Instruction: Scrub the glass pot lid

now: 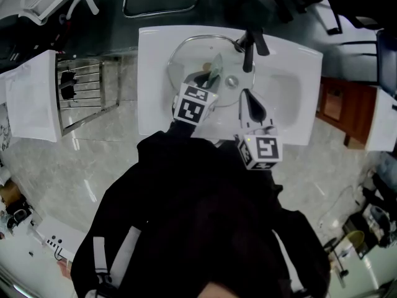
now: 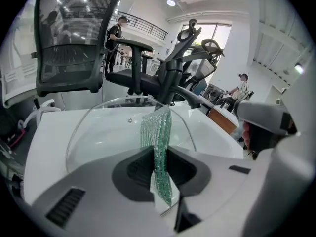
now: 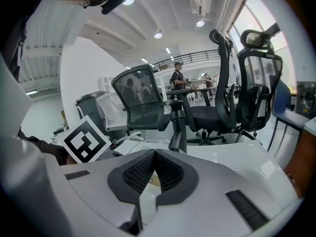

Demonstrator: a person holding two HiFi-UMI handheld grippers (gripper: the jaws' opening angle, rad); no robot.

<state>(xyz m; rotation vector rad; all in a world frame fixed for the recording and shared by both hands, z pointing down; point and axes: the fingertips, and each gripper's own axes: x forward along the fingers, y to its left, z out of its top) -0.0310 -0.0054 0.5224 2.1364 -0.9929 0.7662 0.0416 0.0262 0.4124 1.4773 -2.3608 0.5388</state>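
- Progress: scrubbing looks under way or about to begin, but I see no suds, running water or wiped streaks on the glass, so how much is cleaned cannot be judged. On that showing, most of the scrub is left.
- Lid (image 1: 197, 53): it sits inside the white sink (image 1: 155, 107), tipped up on edge, with its top rim close to the black tap (image 1: 249, 45). The knob (image 1: 231, 81) faces the person. From the left gripper view the lid (image 2: 106, 127) rises as a clear dome just beyond the jaws.
- Left gripper (image 1: 208, 81): the jaws are clamped on a green scrub pad (image 2: 159, 147). The pad stands edge-on between them, and its free end sticks up towards the glass. In the head view the pad (image 1: 216, 66) lies over the middle of the lid. Whether it actually presses on the glass I cannot confirm.
- Right gripper (image 1: 245, 99): it is held just right of the left one, tips pointing at the lid's near edge beside the knob. In its own view the right gripper (image 3: 154, 154) has its jaws drawn together at the tips. I cannot tell whether they nip the rim or merely rest beside it.
- Pose: both tools reach forward and down over the sink's front edge, close together. The left is angled in towards the centre of the lid, and the right is set as if to steady it.
- Remaining, in my judgement: work the pad across the glass, the rim and round the knob, then the other face.
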